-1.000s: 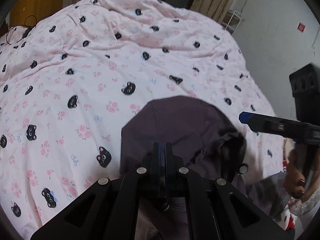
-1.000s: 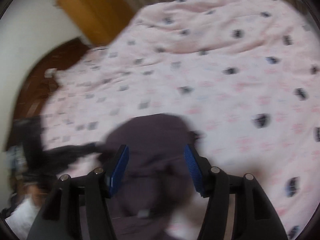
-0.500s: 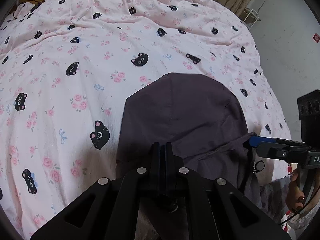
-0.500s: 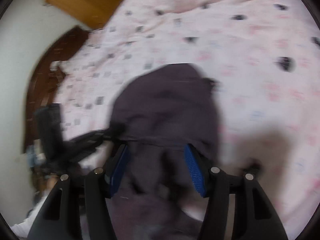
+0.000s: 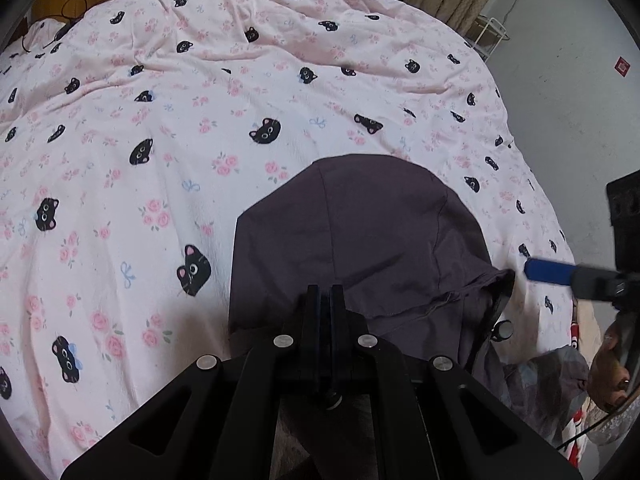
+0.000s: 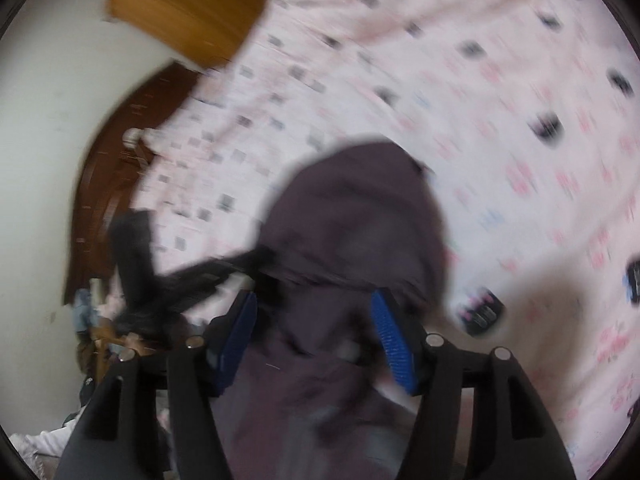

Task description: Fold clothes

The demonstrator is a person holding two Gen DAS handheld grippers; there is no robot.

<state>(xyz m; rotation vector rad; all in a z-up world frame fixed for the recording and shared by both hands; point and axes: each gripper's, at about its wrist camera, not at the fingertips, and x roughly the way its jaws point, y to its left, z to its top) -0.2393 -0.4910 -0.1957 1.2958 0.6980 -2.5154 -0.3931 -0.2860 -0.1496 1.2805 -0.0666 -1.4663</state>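
Spreading hooded garment (image 5: pixel 360 240) on bedspread (image 5: pixel 160 120): left gripper (image 5: pixel 325 300) pinched on cloth; right gripper (image 6: pixel 316 336) opening astride it, unclamped. Next: regrip the edge ahead.

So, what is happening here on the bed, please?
A person is folding a dark purple hooded jacket on a pink cat-print bedspread, holding a claw in each hand. The left claw is shut at the near edge of the hood; whether it pinches the fabric is not visible. The right claw is opening, with the jacket's cloth lying between its blue pads.
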